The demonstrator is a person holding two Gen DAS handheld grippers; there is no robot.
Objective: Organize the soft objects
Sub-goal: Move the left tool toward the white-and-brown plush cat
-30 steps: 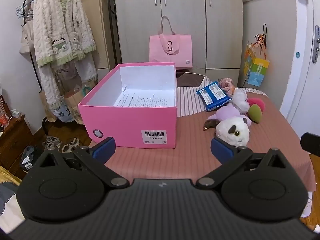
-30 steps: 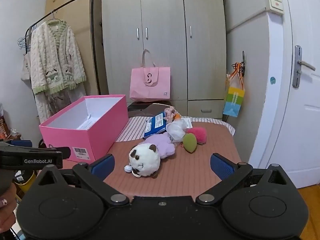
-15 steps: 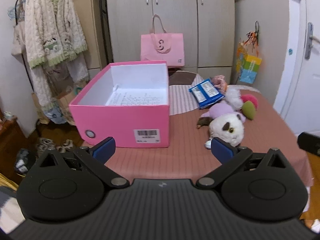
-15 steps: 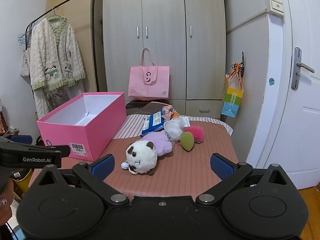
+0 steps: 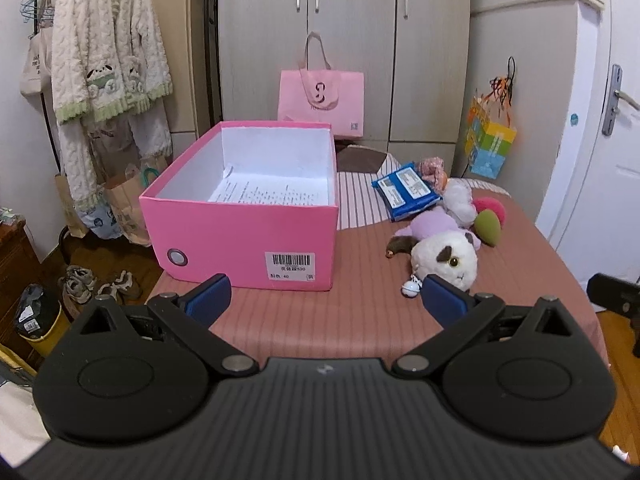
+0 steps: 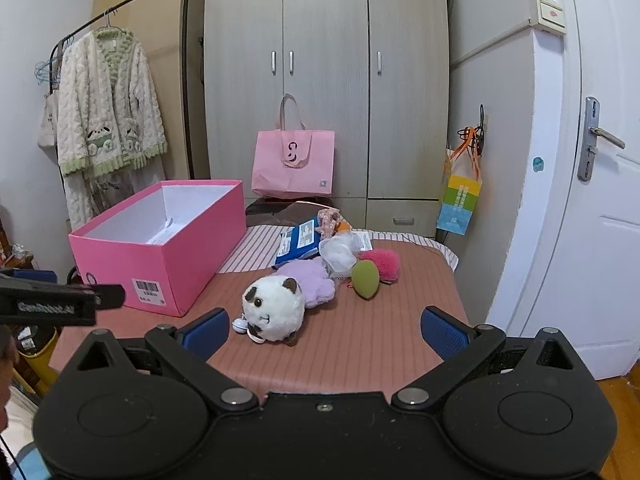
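An open pink box (image 5: 244, 236) (image 6: 158, 254) with a printed sheet inside stands on the left of the table. To its right lies a white plush head with a bell (image 5: 444, 262) (image 6: 274, 308) against a purple plush (image 5: 430, 226) (image 6: 310, 280). Behind them lie a green sponge (image 6: 365, 285), a pink pompom (image 6: 382, 264), a white soft lump (image 6: 340, 250), a floral scrunchie (image 6: 328, 218) and a blue packet (image 5: 406, 192) (image 6: 298, 242). My left gripper (image 5: 324, 300) is open, near the table's front edge. My right gripper (image 6: 324, 332) is open, just short of the plush head.
The table (image 6: 360, 340) has a reddish striped cloth. Behind it a pink tote bag (image 6: 294, 162) leans on the wardrobe (image 6: 326, 60). A rack with a fluffy robe (image 5: 106, 56) stands left. A white door (image 6: 600, 200) is at the right, shoes (image 5: 80, 284) on the floor left.
Both grippers have drawn back and shifted a little, so the box and toys sit slightly differently in view. Both stay open. Nothing on the table has moved.
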